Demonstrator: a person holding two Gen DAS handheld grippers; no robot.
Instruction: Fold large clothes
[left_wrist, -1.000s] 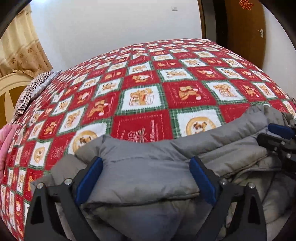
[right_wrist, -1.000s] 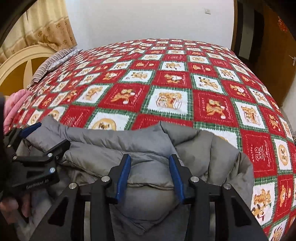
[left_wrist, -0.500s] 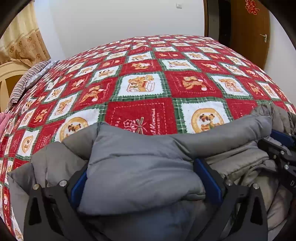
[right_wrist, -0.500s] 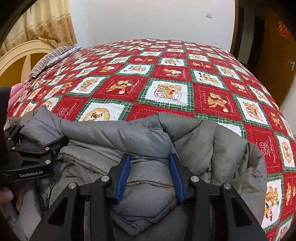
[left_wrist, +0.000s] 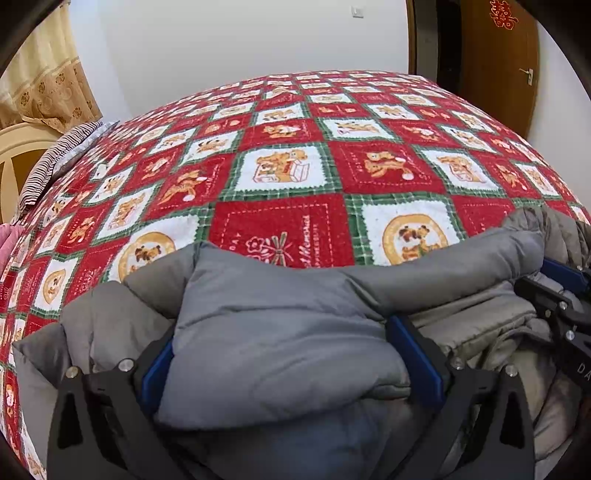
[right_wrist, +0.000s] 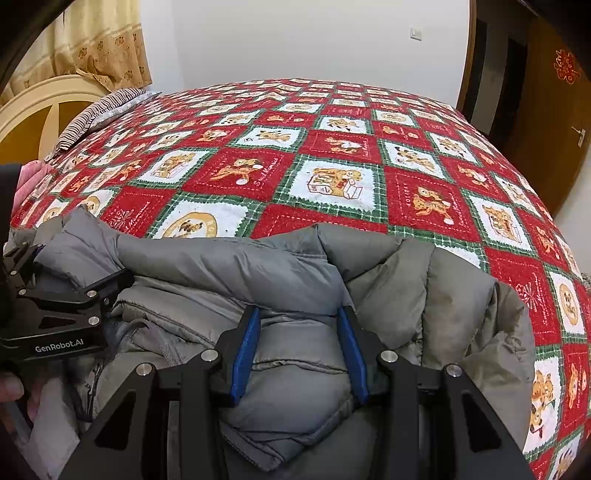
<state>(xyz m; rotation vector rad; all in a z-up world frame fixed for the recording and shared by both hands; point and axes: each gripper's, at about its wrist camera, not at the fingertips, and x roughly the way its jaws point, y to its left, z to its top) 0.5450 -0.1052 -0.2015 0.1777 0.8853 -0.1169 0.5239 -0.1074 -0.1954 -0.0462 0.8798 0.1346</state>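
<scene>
A grey puffy down jacket (left_wrist: 280, 332) lies bunched at the near edge of the bed; it fills the lower half of the right wrist view (right_wrist: 295, 280) too. My left gripper (left_wrist: 291, 354) is shut on a thick folded bundle of the jacket, blue pads pressed into both sides. My right gripper (right_wrist: 301, 350) is shut on another thick fold of the jacket. The left gripper shows at the left edge of the right wrist view (right_wrist: 55, 295), and the right gripper shows at the right edge of the left wrist view (left_wrist: 561, 291).
The bed is covered by a red, white and green patchwork blanket (left_wrist: 295, 177) with bear pictures. A striped pillow (left_wrist: 55, 162) and cream headboard (left_wrist: 18, 147) are at the far left. A brown door (left_wrist: 498, 55) stands at the far right.
Both grippers have carried the jacket fold forward over the bed and lower. The left gripper's bundle has grown thicker between the pads. The right grip is unchanged.
</scene>
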